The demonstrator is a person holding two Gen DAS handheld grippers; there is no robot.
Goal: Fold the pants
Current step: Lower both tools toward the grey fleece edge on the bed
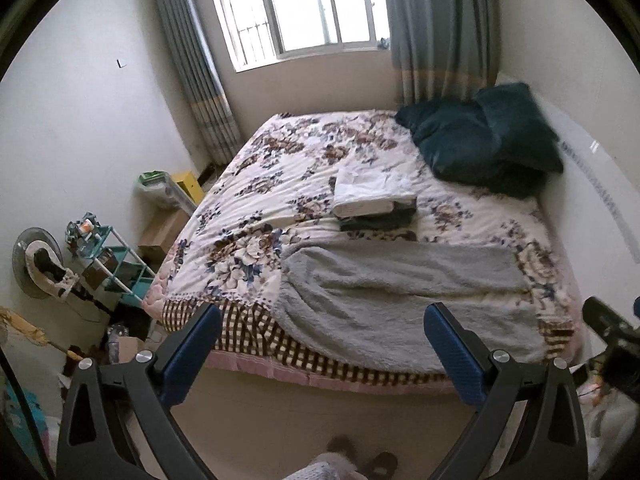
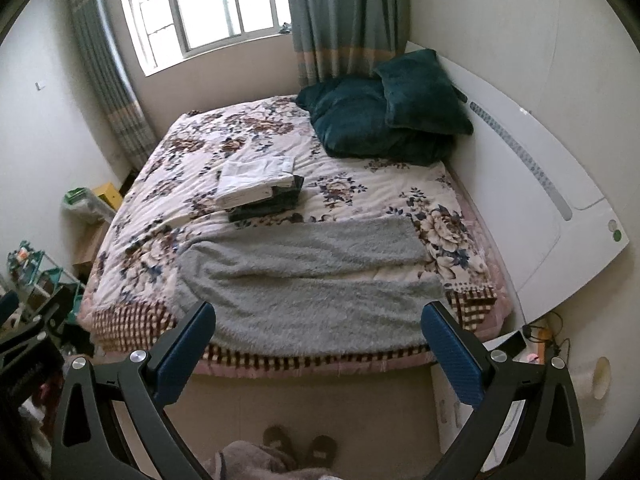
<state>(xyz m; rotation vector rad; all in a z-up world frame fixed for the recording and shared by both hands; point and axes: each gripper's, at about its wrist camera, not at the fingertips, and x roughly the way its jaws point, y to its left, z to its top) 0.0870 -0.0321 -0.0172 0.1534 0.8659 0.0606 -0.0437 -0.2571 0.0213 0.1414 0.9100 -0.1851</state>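
Pants [image 1: 400, 292], grey fleece, lie spread on bed [image 1: 248, 200]: soft, light, floppy. Both tongs, left [image 1: 322, 344] and right [image 2: 318, 340], released, empty. Best hold: waistband corners.

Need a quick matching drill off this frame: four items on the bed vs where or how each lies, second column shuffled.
Items:
1. grey fleece pants
2. dark green pillows
3. white folded garment
4. dark folded garment

Places:
A. piled at the far right corner, by the curtain
B. spread flat near the foot edge
C. bottom of the small stack mid-bed
D. top of the small stack mid-bed

Pairs: 1-B, 2-A, 3-D, 4-C
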